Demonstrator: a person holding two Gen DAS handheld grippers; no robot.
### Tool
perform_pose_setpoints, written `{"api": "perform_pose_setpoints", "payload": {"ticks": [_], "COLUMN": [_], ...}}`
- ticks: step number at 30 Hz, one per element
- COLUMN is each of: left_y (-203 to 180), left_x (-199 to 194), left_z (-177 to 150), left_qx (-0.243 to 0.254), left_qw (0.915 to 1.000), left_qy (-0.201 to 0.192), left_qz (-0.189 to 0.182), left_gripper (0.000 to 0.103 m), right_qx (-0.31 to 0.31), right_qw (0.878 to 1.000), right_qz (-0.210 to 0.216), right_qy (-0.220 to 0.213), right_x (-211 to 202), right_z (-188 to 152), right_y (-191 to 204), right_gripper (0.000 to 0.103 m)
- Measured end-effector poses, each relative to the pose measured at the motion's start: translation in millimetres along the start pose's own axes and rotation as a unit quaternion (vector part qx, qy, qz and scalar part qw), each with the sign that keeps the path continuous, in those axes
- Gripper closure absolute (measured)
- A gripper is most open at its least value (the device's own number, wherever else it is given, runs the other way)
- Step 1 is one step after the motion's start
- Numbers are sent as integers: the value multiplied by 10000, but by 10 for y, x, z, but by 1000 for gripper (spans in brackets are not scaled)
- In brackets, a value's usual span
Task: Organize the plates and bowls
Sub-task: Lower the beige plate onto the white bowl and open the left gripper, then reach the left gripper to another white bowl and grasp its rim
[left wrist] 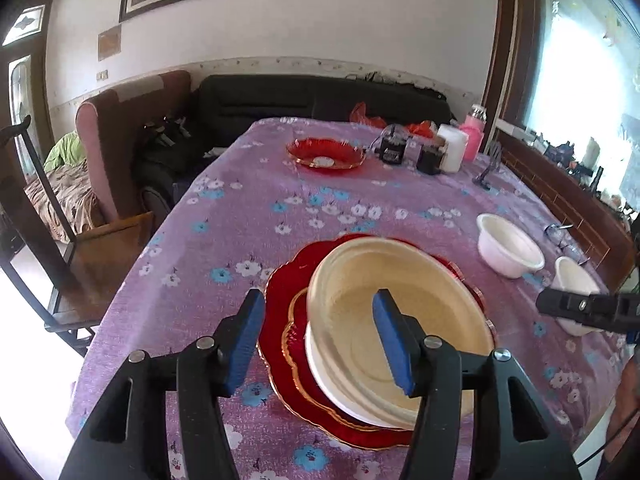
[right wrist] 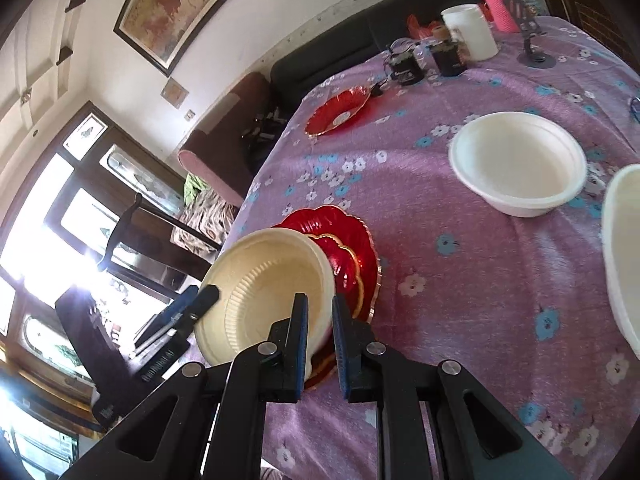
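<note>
Already cream bowl (left wrist: 400,328) sits tilted on stacked red plates (left wrist: 288,344), surface (left wrist: 248,216) near side. Left tool (left wrist: 320,344) spread, straddling bowl rim, not pinching. Right tool (right wrist: 320,340) pressed together, empty. Left: two white bowls (right wrist: 516,160) at 2 o'clock, red plate (left wrist: 326,153) at 12.

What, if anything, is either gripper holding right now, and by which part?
Nothing is held. The left gripper stands open astride the rim of the cream bowl without pressing it; the right gripper is shut and empty.
</note>
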State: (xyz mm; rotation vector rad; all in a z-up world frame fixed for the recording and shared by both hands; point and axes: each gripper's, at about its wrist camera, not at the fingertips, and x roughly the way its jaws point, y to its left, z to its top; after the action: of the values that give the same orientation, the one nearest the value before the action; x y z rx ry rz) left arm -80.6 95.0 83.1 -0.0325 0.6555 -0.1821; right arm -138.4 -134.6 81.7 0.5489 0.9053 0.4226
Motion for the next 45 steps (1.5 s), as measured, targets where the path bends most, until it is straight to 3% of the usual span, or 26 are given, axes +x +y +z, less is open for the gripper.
{"api": "perform_pose_setpoints", "payload": {"ticks": [5,10,24,26,28,30,34,38,39,40,43,45], "left_y": [-253,-694,-1906,-2015,-2121,-2221,-2370,-2497,-2528,-2563,-2621,-2623], "left_x": [-146,-185,4,33,50,63,114,181,204,238,320,428], "left_z": [5,-9,-415,-447,-468,-476,-470,-442,-427,-403,-311,-220], "left_qx": [238,680,1671,1744,1830,1908,1974,2024,2034,2027,1887,1657], "left_qw": [9991,9954,9717,9685,9658,9641,9608,9581,9578,9579,9588,9616], "left_qy": [-158,-132,623,715,765,773,864,950,966,990,1025,1135], "left_qz": [-302,-668,-1549,-1630,-1670,-1675,-1745,-1790,-1786,-1776,-1858,-1870], "left_gripper": [42,41,41,41,41,41,41,41,41,41,41,41], "right_qx": [-338,-399,-120,-57,65,242,319,661,765,952,1373,1513], "right_qw": [9988,9948,9787,9721,9692,9706,9658,9694,9711,9712,9715,9701], "right_qz": [-180,-377,-1223,-1365,-1320,-1213,-1759,-1532,-1493,-1459,-1284,-1233], "right_qy": [-295,-858,-1646,-1906,-2077,-2064,-1881,-1798,-1696,-1625,-1446,-1446], "right_x": [-262,-665,-1407,-1557,-1680,-1768,-1852,-1864,-1837,-1812,-1761,-1756], "right_z": [-193,-329,-622,-667,-695,-692,-680,-666,-653,-636,-620,-605], "right_y": [-119,-327,-1056,-1176,-1297,-1407,-1525,-1735,-1783,-1860,-2041,-2106], "right_gripper": [89,89,87,71,34,26,26,26,32,47,66,71]}}
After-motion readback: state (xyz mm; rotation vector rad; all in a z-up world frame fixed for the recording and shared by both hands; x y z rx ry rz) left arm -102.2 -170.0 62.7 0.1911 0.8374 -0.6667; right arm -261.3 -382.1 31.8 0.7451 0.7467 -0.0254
